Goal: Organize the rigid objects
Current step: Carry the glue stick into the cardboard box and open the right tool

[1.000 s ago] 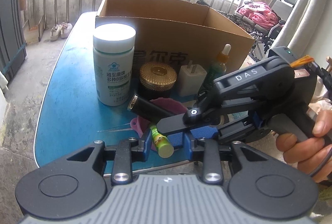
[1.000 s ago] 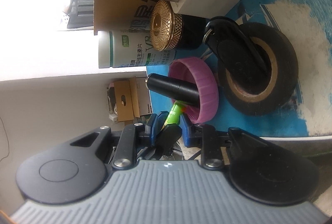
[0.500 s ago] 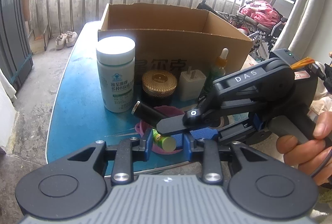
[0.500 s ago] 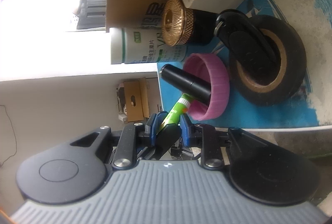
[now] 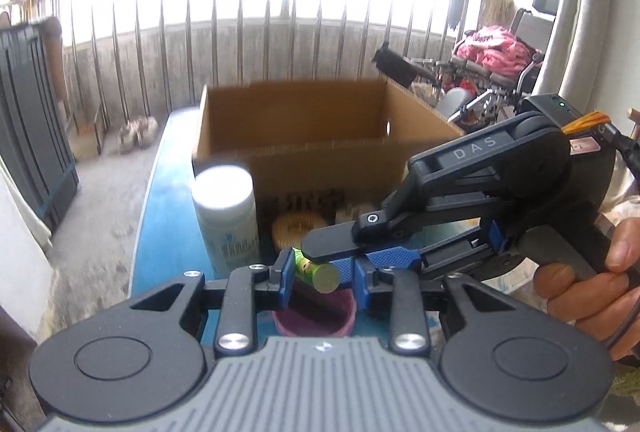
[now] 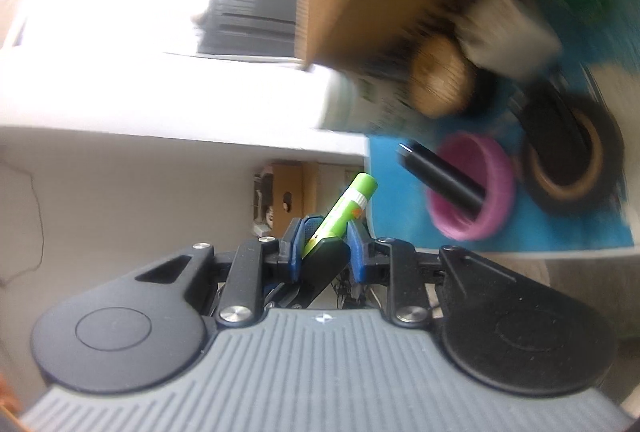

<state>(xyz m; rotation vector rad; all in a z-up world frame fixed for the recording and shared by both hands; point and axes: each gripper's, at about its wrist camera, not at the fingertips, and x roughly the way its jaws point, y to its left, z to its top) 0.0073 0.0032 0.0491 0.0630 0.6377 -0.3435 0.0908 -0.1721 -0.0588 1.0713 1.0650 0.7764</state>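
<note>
Holds a green tube in the air, pinched tight in the right tongs. Points up and to the right in the right view, long side slanting away from the blue pads. Shows only its flat round end in the left view, low in the middle, just above a pink bowl.

Keeps the left tongs close on both sides of the tube, with a small gap. Cannot tell if these squeeze it. Grips the right handle with a hand.

Has a black stick leaning with one end in the pink bowl. Sits next to a black tape roll. Stands open at the top behind them, a brown box, with only its inside walls showing. Stands in front of the box, blurry: a white bottle and a gold lid.

Rests all on a blue table. Looks out past metal bars to bright light, with shoes on the floor and a wheelchair at the right.
</note>
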